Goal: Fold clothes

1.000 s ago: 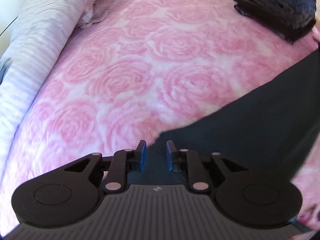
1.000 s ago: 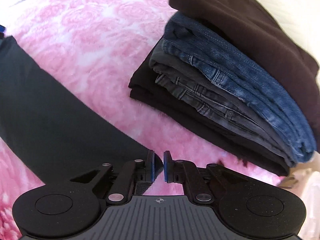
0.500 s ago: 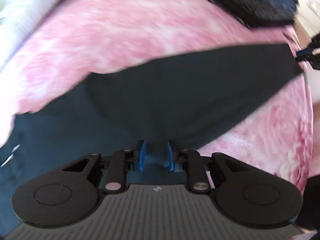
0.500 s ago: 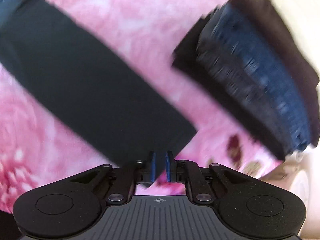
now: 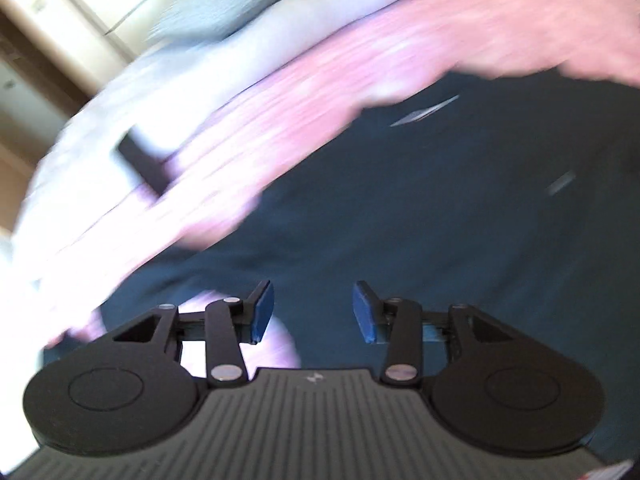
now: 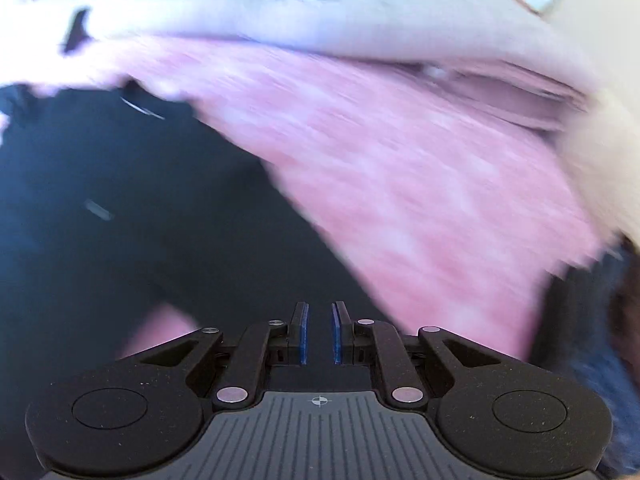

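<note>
Both feeds are pretty smeared, so take this loosely. My left tongs (image 5: pixel 313 311) are spread wide apart with nothing between the blue pads (image 5: pixel 262 312) — just the dark garment (image 5: pixel 420 216) lying flat under them on the bed. My right tongs (image 6: pixel 319 333) are nearly together with only a thin gap; some dark cloth sits right at their base, but I can't tell if they're actually pinching it. The garment (image 6: pixel 120 208) fills the left side of the right view, spread out on the pink blanket (image 6: pixel 400 184). Further back there's pale bedding (image 6: pixel 320 20) bunched along the bed's far edge, and a stack of dark folded clothes (image 6: pixel 592 320) at the right rim — too blurred to say more.
</note>
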`<state>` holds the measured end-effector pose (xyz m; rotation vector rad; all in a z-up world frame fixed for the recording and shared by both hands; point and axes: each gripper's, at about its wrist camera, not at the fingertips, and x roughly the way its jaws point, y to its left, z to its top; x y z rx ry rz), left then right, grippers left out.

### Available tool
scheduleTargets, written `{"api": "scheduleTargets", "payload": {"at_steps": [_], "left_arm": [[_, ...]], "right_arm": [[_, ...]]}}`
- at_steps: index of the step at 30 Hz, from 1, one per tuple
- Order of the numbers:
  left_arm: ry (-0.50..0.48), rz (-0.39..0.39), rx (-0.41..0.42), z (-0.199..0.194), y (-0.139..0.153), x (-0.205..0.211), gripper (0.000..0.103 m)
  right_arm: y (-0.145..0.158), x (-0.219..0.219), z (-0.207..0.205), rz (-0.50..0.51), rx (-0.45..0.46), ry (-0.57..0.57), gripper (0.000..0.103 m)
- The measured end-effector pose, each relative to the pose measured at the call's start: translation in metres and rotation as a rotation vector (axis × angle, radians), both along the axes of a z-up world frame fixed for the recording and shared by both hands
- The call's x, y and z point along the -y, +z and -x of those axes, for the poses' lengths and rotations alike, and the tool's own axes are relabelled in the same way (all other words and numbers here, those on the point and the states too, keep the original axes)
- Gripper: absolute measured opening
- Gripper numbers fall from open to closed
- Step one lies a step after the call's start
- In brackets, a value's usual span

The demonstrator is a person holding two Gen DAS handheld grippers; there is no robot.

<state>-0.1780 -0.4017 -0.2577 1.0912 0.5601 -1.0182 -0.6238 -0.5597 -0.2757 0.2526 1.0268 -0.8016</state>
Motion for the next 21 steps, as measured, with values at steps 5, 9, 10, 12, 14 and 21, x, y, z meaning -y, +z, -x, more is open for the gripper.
{"api": "scheduleTargets", "payload": {"at_steps": [5, 9, 10, 12, 14, 21], "left_arm": [[-0.063, -0.054, 0.119, -0.134, -0.030, -0.058, 0.039], [-0.188, -0.126, 0.220, -0.223, -0.069, -0.081, 0.045], [-0.219, -0.144, 0.246, -0.246, -0.079, -0.087, 0.045], [-0.288, -0.185, 0.296, -0.286, -0.102, -0.096, 0.045], [-0.362, -0.222, 0.337, -0.314, -0.127, -0.098, 0.045], [-0.600, -0.246, 0.359, -0.350, -0.156, -0.097, 0.003]], "right_arm": [[0.006, -0.071, -0.132, 0.093, -0.003, 0.082, 0.011], [-0.016, -0.126, -0.245, 0.074, -0.054, 0.132, 0.012], [-0.022, -0.138, -0.275, 0.065, -0.058, 0.153, 0.012], [-0.033, -0.157, -0.331, 0.076, -0.061, 0.211, 0.012], [-0.044, -0.172, -0.383, 0.087, -0.058, 0.266, 0.012], [-0.081, -0.180, -0.509, 0.054, -0.027, 0.360, 0.012]]}}
